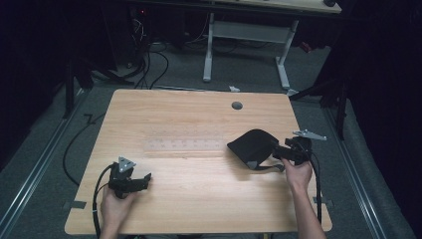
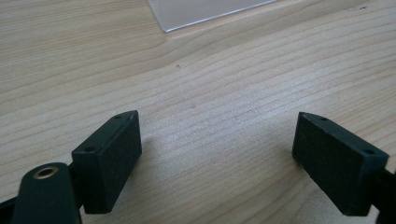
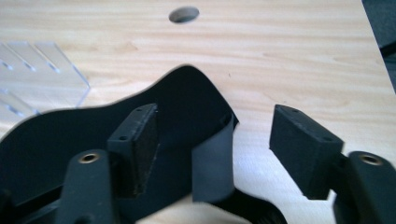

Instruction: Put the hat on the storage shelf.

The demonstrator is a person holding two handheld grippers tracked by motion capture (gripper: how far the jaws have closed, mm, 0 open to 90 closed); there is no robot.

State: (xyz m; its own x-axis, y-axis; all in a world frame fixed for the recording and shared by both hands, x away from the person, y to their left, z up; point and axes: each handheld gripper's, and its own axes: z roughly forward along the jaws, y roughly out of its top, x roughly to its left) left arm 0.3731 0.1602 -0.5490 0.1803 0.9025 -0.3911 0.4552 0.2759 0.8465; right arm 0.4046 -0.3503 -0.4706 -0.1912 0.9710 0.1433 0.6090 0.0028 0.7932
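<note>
A black eye mask (image 1: 251, 144) with a grey strap (image 3: 212, 163) lies right of the table's middle. My right gripper (image 1: 277, 150) is open at the mask's right end. In the right gripper view (image 3: 212, 116) one jaw is over the mask (image 3: 187, 93), the other is over bare wood, and the strap lies between them. My left gripper (image 1: 144, 178) rests open near the front left of the table. Between its jaws (image 2: 217, 121) there is only bare wood.
A clear plastic strip (image 1: 184, 145) lies flat across the middle of the wooden table (image 1: 199, 199), left of the mask; its corner (image 2: 205, 11) shows ahead of the left gripper. A cable hole (image 1: 237, 105) sits near the far edge. Another desk's legs (image 1: 209, 50) stand beyond.
</note>
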